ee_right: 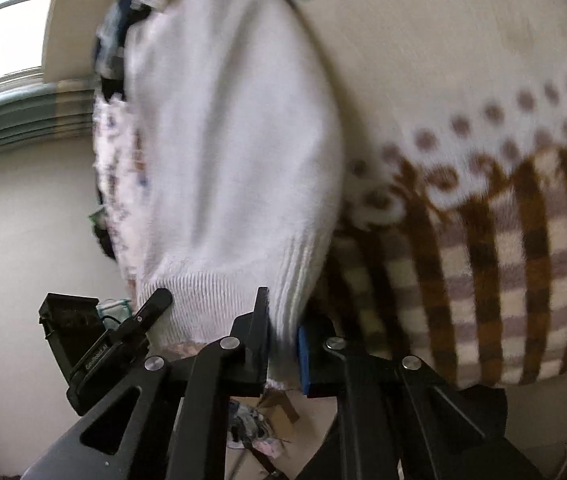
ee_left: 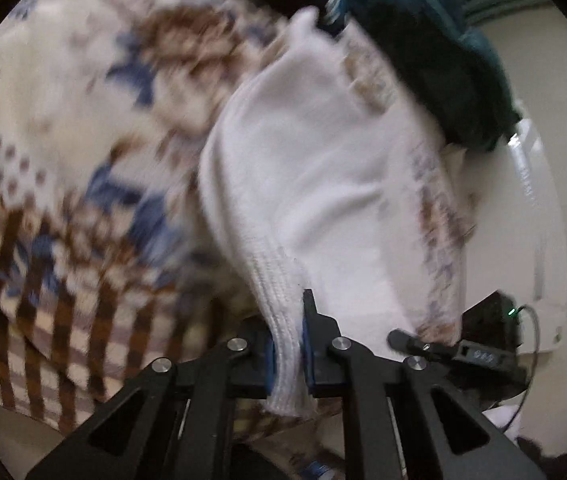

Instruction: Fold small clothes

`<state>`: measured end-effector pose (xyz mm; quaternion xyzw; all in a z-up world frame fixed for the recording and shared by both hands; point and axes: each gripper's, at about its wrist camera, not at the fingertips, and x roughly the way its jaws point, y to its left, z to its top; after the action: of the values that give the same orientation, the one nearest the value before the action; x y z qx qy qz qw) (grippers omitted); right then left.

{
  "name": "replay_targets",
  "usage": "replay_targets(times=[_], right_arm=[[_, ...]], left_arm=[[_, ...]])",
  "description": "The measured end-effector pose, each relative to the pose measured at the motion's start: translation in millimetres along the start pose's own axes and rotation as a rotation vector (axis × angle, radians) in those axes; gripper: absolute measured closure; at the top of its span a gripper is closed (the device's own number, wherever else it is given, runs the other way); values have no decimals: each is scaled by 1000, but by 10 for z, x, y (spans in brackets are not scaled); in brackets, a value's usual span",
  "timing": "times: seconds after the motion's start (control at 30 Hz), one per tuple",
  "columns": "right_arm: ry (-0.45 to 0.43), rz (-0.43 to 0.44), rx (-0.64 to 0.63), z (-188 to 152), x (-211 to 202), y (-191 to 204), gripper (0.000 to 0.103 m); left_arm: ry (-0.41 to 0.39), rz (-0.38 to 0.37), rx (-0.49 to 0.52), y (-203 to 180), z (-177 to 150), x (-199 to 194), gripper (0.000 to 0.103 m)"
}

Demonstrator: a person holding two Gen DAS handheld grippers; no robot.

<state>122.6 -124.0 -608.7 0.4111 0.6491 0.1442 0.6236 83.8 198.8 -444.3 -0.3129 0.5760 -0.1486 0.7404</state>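
Both grippers, left [ee_left: 288, 344] and right [ee_right: 283, 336], fingers clamped on the white sweater's [ee_left: 315, 168] ribbed hem, holding it up above the patterned blanket [ee_left: 63, 128], probably to spread it before folding.

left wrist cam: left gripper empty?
No, the left gripper has its fingers shut on the ribbed hem of the white sweater.

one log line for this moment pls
step: lift sweater to fold | left gripper: shut on white sweater hem | right gripper: shut on same hem | under it: patterned blanket | views blurred
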Motion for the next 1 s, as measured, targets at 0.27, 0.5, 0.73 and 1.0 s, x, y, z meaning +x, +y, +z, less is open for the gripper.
replay_targets(times=[0.27,0.5,0.73,1.0], right_arm=[[-88,140,-18,750,-623,805,91],[-228,136,-21,2220,-791,1353,91],[-232,16,12,3763,-263,1581,81],[-236,-79,-47,3848,-314,1448,21]], left_arm=[[-138,-193,-63,-558,1129,-149,94],[-176,-203,-74,-727,2575,460,94],[-110,-65,-137,-379,3503,1285,61],[-193,-195,-212,-214,3192,969,33]])
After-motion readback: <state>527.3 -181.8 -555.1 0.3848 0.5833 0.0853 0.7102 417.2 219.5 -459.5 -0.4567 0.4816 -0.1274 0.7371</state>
